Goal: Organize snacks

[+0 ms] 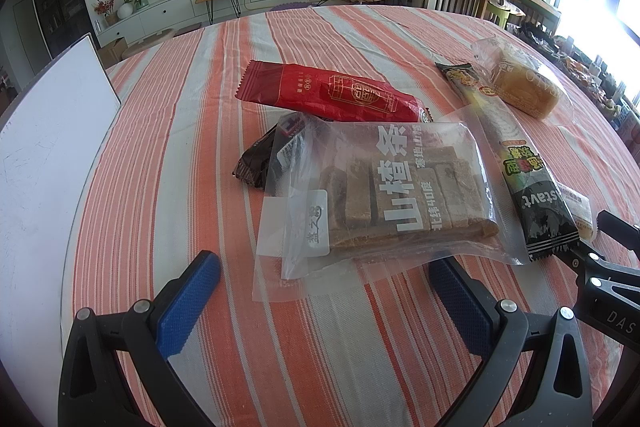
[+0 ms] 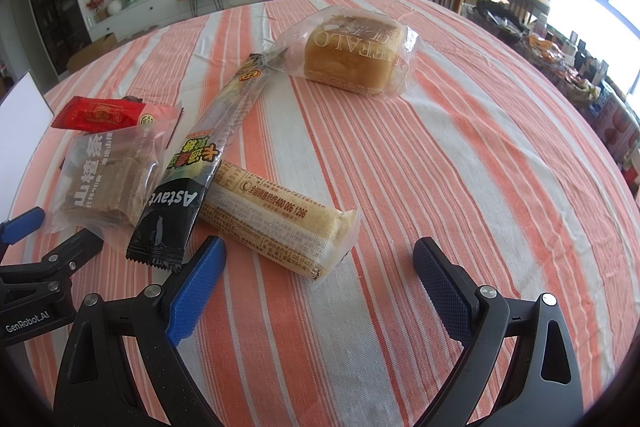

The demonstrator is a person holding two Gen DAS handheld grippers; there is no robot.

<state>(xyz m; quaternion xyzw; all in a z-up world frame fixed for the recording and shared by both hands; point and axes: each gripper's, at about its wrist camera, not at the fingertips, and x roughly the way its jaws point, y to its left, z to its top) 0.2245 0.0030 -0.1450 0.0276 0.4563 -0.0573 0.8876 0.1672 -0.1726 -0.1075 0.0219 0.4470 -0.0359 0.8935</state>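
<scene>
Snacks: six packets lie on a striped cloth (image 2: 460,155) — none gripped.
White board (image 1: 48,155): at the cloth's far left edge, apart from the packets.
Brown wrapper (image 1: 254,163): leftmost packet, partly tucked under the clear bag.
Red packet (image 1: 332,95): behind the clear bag, its right end touching the bag's far edge.
Clear bag (image 1: 384,187): brown bars inside, white printing on top; lies flat just ahead of the left gripper.
Long stick (image 2: 216,155): black near end, clear far end; runs diagonally, overlapping the clear bag's right edge and resting across the roll's left end.
Roll (image 2: 276,223): pale cake in a printed clear wrap, just ahead of the right gripper, between its fingers' line of sight.
Bread (image 2: 352,55): in a clear bag at the far right, near the stick's far tip; whether they touch I cannot tell.
Left gripper (image 1: 324,291): jaws spread wide, empty — blue pads short of the clear bag's near edge.
Right gripper (image 2: 320,279): jaws spread wide, empty; left pad (image 2: 196,291) near the stick's black end.
</scene>
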